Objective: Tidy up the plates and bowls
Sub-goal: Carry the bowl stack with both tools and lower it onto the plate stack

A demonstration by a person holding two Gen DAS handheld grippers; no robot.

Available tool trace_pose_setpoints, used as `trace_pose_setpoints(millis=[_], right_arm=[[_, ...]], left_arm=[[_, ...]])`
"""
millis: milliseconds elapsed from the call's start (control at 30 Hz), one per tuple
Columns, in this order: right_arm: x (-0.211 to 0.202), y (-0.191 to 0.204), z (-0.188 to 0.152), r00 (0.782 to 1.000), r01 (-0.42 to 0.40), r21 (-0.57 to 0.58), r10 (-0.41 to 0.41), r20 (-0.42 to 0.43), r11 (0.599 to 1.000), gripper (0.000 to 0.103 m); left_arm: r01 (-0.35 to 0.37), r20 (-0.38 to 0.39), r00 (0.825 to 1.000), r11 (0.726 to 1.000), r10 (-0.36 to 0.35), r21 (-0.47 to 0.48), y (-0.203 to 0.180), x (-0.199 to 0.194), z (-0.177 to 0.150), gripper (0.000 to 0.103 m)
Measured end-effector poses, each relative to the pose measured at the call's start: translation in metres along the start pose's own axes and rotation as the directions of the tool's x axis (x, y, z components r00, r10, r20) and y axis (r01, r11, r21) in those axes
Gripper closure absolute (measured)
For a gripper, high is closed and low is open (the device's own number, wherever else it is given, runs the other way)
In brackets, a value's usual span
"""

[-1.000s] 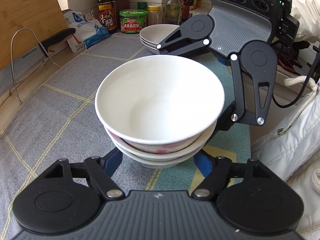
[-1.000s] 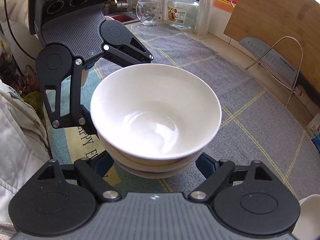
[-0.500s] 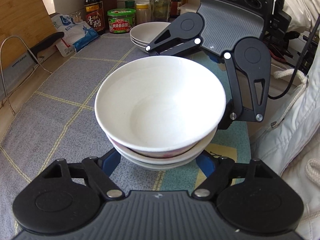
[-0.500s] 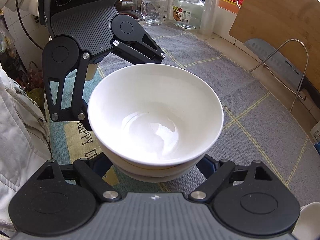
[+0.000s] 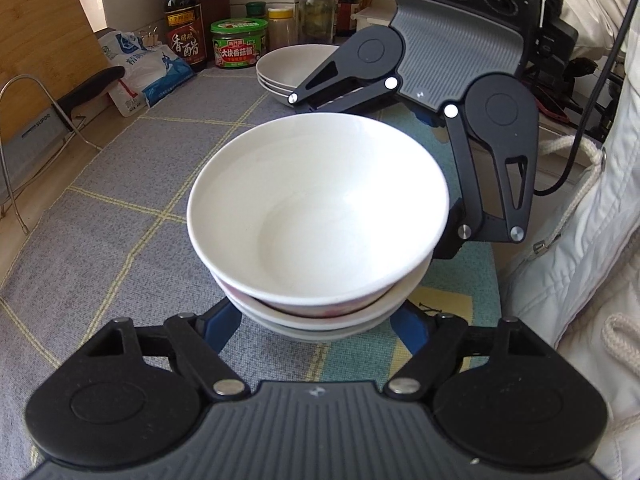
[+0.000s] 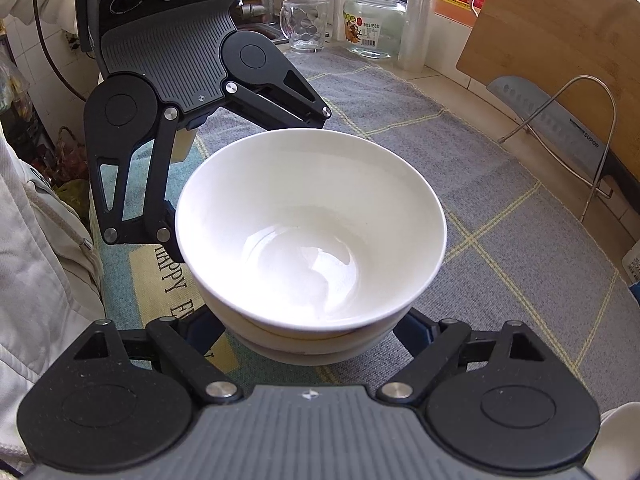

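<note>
A stack of three white bowls fills the middle of both views; it also shows in the right wrist view. My left gripper and my right gripper face each other across the stack, each with its blue fingers spread wide around the lowest bowl from opposite sides. The fingertips are hidden under the bowls, so contact cannot be seen. The stack looks raised a little above the grey mat. A second stack of white plates stands at the back of the counter in the left wrist view.
Bottles and jars and a salt bag line the back wall. A wire rack with a cleaver and a wooden board stand along the side. A glass mug and jar stand near the sink.
Both grippers and the bowl stack have shifted together across the mat toward the plates and bottles, which now sit nearer the middle of the left wrist view. The grip looks unchanged.
</note>
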State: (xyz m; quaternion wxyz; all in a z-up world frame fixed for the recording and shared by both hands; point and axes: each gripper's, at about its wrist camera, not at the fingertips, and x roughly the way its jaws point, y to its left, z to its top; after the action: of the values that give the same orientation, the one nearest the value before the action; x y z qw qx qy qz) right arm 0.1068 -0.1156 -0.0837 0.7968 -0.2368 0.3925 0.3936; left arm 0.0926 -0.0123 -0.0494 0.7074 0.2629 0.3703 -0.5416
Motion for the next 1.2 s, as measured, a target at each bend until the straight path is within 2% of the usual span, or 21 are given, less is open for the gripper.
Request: trace_pose_setpoints(millis=[700, 967, 1200], right_arm=[[-0.013, 0.004, -0.004, 0.999, 0.017, -0.007, -0.016, 0.039, 1.0, 0.011], [-0.036, -0.003, -0.012, 0.999, 0.015, -0.016, -0.015, 0.041, 1.0, 0.011], [-0.064, -0.015, -0.028, 0.998, 0.042, -0.037, -0.04, 0.041, 0.998, 0.011]], left_arm=[[-0.033, -0.006, 0.999, 0.999, 0.033, 0.0, -0.008, -0.004, 0.008, 0.023], [-0.049, 0.004, 0.999, 0.999, 0.049, 0.001, -0.011, 0.0, 0.029, 0.023], [-0.064, 0.021, 0.998, 0.998, 0.063, 0.015, -0.016, 0.011, 0.065, 0.023]])
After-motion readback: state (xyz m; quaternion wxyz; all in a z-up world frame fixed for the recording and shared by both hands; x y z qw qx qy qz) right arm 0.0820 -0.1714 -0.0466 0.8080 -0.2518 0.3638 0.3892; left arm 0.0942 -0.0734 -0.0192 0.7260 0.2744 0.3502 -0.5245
